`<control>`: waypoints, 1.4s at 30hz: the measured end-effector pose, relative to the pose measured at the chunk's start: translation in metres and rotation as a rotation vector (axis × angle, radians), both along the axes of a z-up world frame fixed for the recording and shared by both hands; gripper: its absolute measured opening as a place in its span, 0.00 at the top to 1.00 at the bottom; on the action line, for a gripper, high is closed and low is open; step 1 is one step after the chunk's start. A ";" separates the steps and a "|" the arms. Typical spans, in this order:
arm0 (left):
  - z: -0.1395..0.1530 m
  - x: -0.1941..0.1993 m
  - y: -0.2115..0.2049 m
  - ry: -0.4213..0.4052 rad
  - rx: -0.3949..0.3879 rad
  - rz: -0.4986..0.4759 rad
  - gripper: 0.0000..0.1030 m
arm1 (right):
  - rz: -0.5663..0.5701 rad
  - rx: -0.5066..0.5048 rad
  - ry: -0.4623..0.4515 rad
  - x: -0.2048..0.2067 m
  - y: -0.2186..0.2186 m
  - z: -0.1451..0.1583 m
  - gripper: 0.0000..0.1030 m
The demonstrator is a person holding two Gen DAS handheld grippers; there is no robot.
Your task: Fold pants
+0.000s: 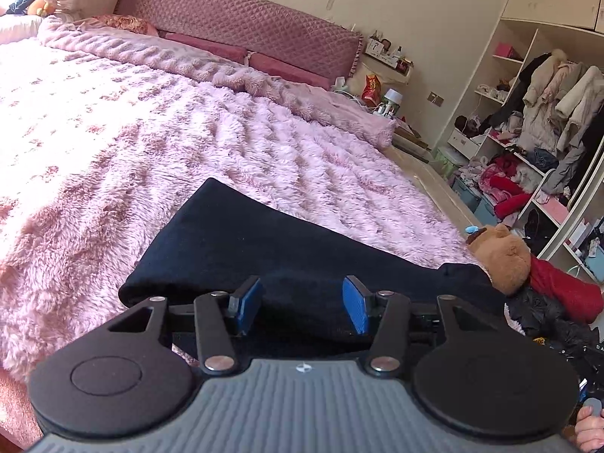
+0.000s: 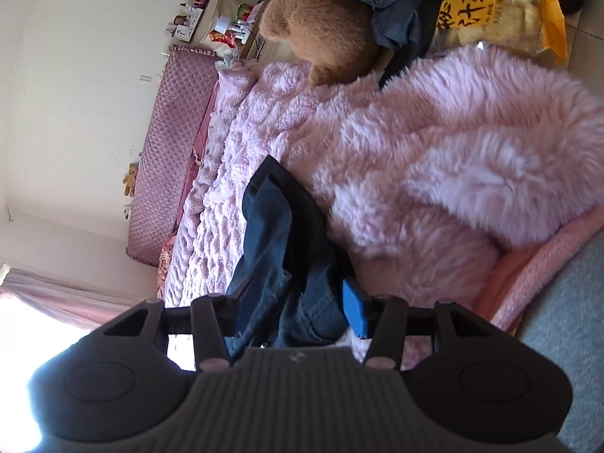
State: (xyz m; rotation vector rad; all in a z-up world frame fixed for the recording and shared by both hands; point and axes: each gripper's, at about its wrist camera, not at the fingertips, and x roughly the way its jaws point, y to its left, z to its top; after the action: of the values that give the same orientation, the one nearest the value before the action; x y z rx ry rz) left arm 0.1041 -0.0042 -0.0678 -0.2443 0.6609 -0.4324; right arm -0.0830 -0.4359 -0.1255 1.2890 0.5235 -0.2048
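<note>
Bedroom: cream walls, an open wardrobe unit crammed with coats and clothes (image 1: 543, 113) on the far side, a quilted mauve headboard (image 1: 241, 26) along the wall. Work surface is the bed, covered by a shaggy pale-pink plush blanket (image 1: 132, 143); a brown stuffed bear (image 1: 502, 260) sits at the bed's edge beside a red garment. The dark navy denim pants (image 1: 271, 249) lie on the blanket near the edge, already laid into a long, flat band with a doubled edge at the near-left corner. Left gripper (image 1: 302, 305) hovers low over the near end of the band, blue pads well apart, nothing held. Right gripper (image 2: 298, 309) is rolled on its side; blue denim with a frayed hem (image 2: 275, 256) bunches between its fingers, which stand fairly wide, so it probably has the cloth loosely cradled rather than pinched, though the left finger is hidden behind fabric and I cannot be sure. Judgement: the step in hand looks like taking up one end for the next fold. To do it well, close fully on all layers at the hem, have the left gripper take the matching corner, lift both level, carry the end over to meet the far edge squarely, and lay it down without dragging the plush pile.
</note>
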 end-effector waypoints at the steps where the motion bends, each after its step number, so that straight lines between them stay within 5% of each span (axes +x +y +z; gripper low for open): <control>1: 0.000 -0.001 -0.001 -0.004 0.009 -0.003 0.45 | 0.011 -0.015 0.021 0.000 0.003 0.000 0.54; 12: -0.004 -0.005 0.001 0.015 -0.006 -0.015 0.45 | 0.000 0.047 0.044 -0.031 0.021 0.002 0.54; 23: -0.002 0.001 -0.002 0.073 0.058 0.039 0.45 | -0.008 0.118 -0.038 0.008 0.041 -0.018 0.54; 28: -0.008 0.000 -0.001 0.101 0.073 0.053 0.45 | 0.025 0.038 -0.042 0.031 0.044 -0.018 0.49; 33: -0.012 0.000 -0.007 0.135 0.122 0.052 0.45 | -0.039 0.102 -0.091 0.039 0.041 -0.021 0.49; 38: -0.018 -0.004 -0.011 0.163 0.149 0.041 0.45 | -0.078 0.062 -0.152 0.040 0.047 -0.007 0.49; 42: -0.022 -0.006 -0.014 0.183 0.153 0.025 0.45 | -0.162 0.084 0.014 0.053 0.044 -0.019 0.54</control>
State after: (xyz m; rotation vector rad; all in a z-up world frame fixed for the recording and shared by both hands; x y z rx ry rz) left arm 0.0985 -0.0181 -0.0896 -0.1476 0.8657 -0.3356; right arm -0.0298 -0.3923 -0.1447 1.4141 0.4436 -0.3294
